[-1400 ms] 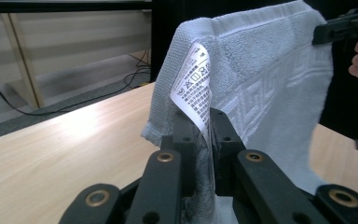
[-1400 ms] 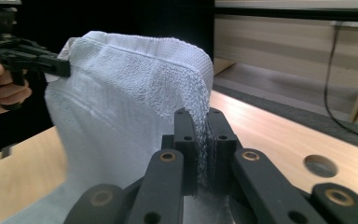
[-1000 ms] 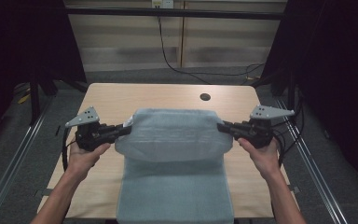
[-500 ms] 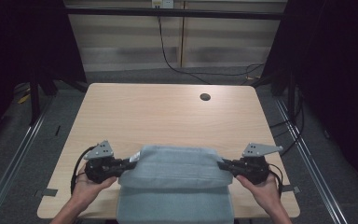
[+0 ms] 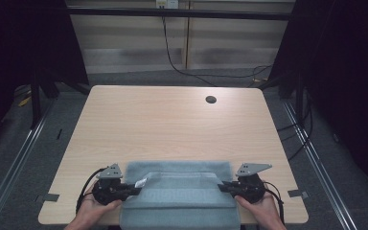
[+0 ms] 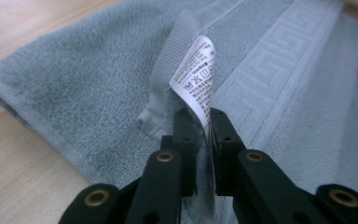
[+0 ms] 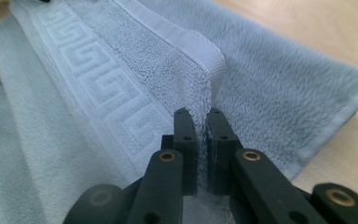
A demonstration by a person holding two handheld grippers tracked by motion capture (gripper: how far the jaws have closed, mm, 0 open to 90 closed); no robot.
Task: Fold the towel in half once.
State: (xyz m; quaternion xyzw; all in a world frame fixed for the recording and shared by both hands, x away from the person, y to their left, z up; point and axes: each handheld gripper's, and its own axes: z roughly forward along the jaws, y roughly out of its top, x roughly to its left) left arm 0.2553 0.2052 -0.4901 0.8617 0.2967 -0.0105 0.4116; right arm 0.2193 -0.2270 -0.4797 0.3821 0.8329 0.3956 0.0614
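Pale wood-grain laminate covers the rectangular table, which has rounded corners and a small round dark hole near its far edge; dark curtains and grey carpet surround it. At the near edge lies a soft, grey-blue terry towel, folded over on itself, its nearer part hanging off the table. A flat woven band with an angular key pattern runs across its fluffy pile. The left gripper has its black jaws pressed together on the towel's left corner, where a white printed care label curls upward. The right gripper pinches the towel's right corner at the hemmed edge.
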